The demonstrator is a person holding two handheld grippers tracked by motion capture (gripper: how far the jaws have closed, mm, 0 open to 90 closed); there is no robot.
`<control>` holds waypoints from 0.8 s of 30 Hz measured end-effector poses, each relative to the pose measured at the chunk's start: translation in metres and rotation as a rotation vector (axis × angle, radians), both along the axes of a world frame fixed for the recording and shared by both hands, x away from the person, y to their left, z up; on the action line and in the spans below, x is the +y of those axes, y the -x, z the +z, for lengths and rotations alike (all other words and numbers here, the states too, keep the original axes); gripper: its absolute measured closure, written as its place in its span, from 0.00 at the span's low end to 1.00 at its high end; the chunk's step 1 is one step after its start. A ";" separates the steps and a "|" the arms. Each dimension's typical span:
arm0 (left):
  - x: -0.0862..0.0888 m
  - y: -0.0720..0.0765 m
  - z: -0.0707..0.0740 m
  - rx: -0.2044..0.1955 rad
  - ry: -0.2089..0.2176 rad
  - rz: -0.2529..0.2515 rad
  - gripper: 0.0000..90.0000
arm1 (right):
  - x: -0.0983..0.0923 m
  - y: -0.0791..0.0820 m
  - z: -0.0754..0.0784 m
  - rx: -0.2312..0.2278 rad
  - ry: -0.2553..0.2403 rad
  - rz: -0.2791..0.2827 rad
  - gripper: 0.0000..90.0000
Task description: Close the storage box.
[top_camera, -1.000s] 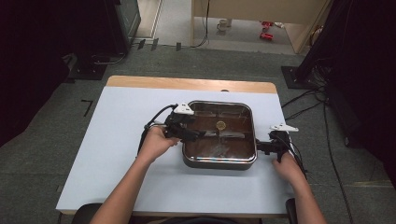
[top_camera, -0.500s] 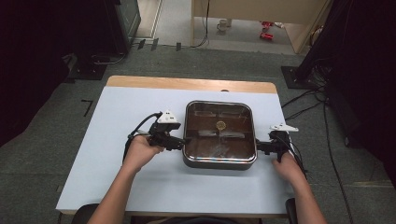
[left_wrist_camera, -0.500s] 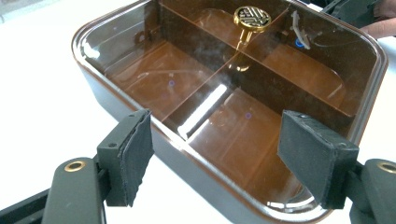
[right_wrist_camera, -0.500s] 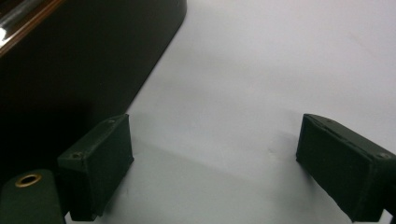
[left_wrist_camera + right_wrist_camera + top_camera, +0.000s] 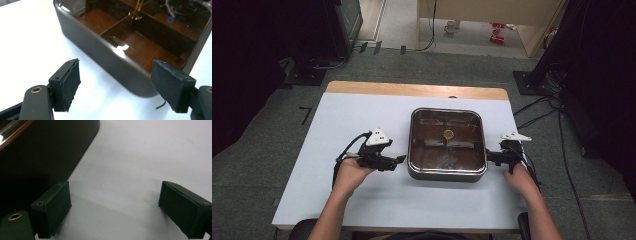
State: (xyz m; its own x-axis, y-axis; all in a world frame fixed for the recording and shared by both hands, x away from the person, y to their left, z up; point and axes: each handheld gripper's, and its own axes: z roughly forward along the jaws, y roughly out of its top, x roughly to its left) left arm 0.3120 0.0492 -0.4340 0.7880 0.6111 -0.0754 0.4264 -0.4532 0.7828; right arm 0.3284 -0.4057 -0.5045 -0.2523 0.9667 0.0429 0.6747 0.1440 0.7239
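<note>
Now pulled back: left gripper (image 5: 400, 159) off the box (image 5: 447, 172), where a second ago it reached in over the near-left corner, and half a second ago sat just at the left wall. Hangs clear now, jaws spread wide and holding nothing, pads (image 5: 70, 83) aimed at the box's near corner with bare table (image 5: 362, 115) between. Box sits mid-table, right of centre, lid on, brown dividers and a small gold knob (image 5: 448, 133) visible through the clear top. Right gripper (image 5: 490, 158) unmoved through all three looks, parked just beside the right wall, jaws likewise wide apart and empty, one pad (image 5: 53, 206) close by the dark side of the box, touching or not hard to say. Reads like work inside finished or paused, lid set, both claws flanking the box. Likely next: a two-sided lift or shove, though nothing gripped yet.
</note>
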 end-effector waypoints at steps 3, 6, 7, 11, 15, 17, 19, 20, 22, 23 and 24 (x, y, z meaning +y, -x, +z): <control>0.007 0.004 -0.006 -0.003 -0.007 0.027 0.26 | 0.000 0.000 0.000 0.000 0.001 0.001 0.11; 0.012 0.007 -0.013 -0.001 -0.012 0.056 0.26 | 0.000 0.000 0.000 0.000 0.000 0.000 0.11; 0.014 0.008 -0.016 -0.001 -0.017 0.065 0.26 | 0.000 0.000 0.000 0.000 0.001 0.001 0.11; 0.021 0.010 -0.026 0.006 -0.033 0.107 0.25 | 0.000 0.000 0.000 0.000 0.000 0.000 0.12; 0.023 0.011 -0.037 0.039 -0.029 0.122 0.26 | 0.000 0.000 0.000 0.000 0.000 0.000 0.11; 0.021 0.011 -0.041 0.062 -0.035 0.136 0.24 | 0.000 0.000 0.000 0.000 0.000 0.000 0.11; 0.018 0.011 -0.045 0.064 -0.059 0.154 0.24 | 0.000 0.000 0.000 0.000 0.000 0.000 0.12; 0.015 0.010 -0.047 0.068 -0.074 0.153 0.24 | 0.000 0.000 0.000 0.000 0.000 0.000 0.11; 0.011 0.010 -0.053 0.082 -0.110 0.147 0.24 | 0.000 0.000 0.000 0.000 0.000 0.000 0.11; 0.009 0.010 -0.055 0.090 -0.123 0.147 0.24 | 0.000 0.000 0.000 0.000 0.000 0.000 0.11; 0.007 0.011 -0.057 0.077 -0.125 0.149 0.23 | 0.000 0.000 0.000 0.000 0.000 0.000 0.12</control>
